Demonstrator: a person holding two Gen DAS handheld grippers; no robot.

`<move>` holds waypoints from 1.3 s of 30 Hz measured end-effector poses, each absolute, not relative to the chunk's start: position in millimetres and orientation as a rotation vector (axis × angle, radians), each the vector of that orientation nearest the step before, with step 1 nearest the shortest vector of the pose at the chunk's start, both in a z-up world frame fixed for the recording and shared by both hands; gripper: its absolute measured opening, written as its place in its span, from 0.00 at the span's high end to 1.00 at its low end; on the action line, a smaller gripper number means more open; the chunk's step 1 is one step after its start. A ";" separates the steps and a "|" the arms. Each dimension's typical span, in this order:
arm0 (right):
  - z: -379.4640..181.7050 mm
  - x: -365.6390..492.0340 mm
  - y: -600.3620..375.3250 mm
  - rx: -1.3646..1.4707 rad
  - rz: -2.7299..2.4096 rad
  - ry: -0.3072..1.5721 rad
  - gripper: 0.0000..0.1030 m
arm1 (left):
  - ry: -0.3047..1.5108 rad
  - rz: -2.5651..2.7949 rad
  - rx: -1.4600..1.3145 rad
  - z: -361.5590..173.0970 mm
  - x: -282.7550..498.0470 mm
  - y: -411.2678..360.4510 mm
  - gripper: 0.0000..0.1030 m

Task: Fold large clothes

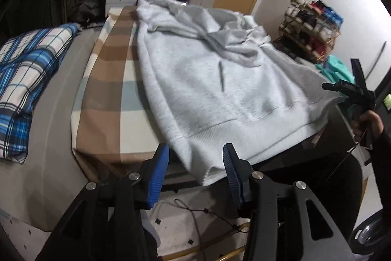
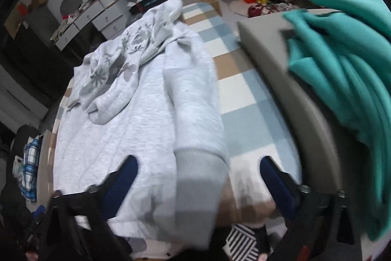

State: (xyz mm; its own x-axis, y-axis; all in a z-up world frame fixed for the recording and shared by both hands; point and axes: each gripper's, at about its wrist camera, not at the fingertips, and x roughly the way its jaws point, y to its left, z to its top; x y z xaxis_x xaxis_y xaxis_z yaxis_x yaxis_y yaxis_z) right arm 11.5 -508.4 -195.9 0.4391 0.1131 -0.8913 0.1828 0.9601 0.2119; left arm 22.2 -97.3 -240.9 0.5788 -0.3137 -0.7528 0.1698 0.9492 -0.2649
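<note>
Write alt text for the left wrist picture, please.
A light grey hoodie lies spread on a checked blanket, its hem corner between the open blue fingers of the left gripper. At the right edge, a hand holds the right gripper.

A pale grey hoodie (image 1: 215, 80) lies spread on a bed covered by a brown, cream and pale-blue checked blanket (image 1: 110, 94), its ribbed hem hanging over the near edge. The left gripper (image 1: 195, 163) hovers just before that hem, blue-padded jaws apart and nothing pressed between them. At the right edge a hand (image 1: 366, 124) holds the right gripper (image 1: 347, 89) by the hoodie's far hem corner. A blue plaid pillow (image 1: 27, 75) lies to the left; a shoe rack (image 1: 310, 26) stands against the wall.
</note>
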 end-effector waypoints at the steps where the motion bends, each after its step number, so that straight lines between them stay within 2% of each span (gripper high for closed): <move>1: -199.1 13.0 -507.4 0.309 -0.040 1.134 0.79 | 0.920 -0.284 -0.166 -242.4 22.4 -98.8 0.61; 2: -203.0 14.7 -507.5 0.337 -0.019 1.158 0.91 | 0.926 -0.293 -0.159 -243.1 21.8 -101.5 0.61; 4: -196.6 10.9 -504.0 0.271 -0.027 1.157 0.92 | 0.915 -0.287 -0.125 -242.3 18.5 -106.6 0.61; 8: -159.2 -4.9 -478.8 -0.103 -0.060 1.070 0.93 | 0.936 -0.278 -0.066 -245.8 18.7 -112.8 0.61; 10: -150.5 -9.3 -475.1 -0.160 -0.074 1.073 0.93 | 0.955 -0.251 -0.039 -249.7 21.5 -115.7 0.61; 12: -158.8 -12.0 -474.7 -0.168 -0.068 1.153 0.93 | 0.973 -0.233 -0.022 -252.7 24.2 -116.5 0.61; 16: -216.6 -16.0 -479.1 -0.198 -0.072 1.315 0.92 | 0.984 -0.221 0.004 -253.7 25.7 -115.7 0.61; 22: -209.4 -22.6 -497.3 -0.002 -0.035 1.264 0.89 | 1.018 -0.228 -0.128 -251.0 28.4 -90.9 0.61; 23: -208.3 -23.0 -500.7 0.021 -0.027 1.264 0.89 | 1.034 -0.236 -0.185 -252.5 29.3 -84.8 0.53; 24: -208.5 -23.4 -503.6 0.040 -0.014 1.266 0.89 | 1.060 -0.247 -0.258 -255.4 30.5 -77.2 0.35; 25: -209.2 -24.4 -505.3 0.058 -0.002 1.259 0.88 | 1.081 -0.264 -0.331 -258.5 30.2 -70.4 0.28; 26: -209.7 -25.7 -507.8 0.080 0.010 1.246 0.88 | 1.086 -0.290 -0.401 -260.5 29.3 -64.9 0.26; 30: -214.6 -36.1 -511.6 0.140 0.024 1.228 0.86 | 1.110 -0.274 -0.421 -261.8 29.1 -67.0 0.26; 39: -210.1 -36.8 -520.1 0.316 0.105 1.152 0.86 | 1.222 -0.403 -0.714 -288.8 45.9 -71.4 0.26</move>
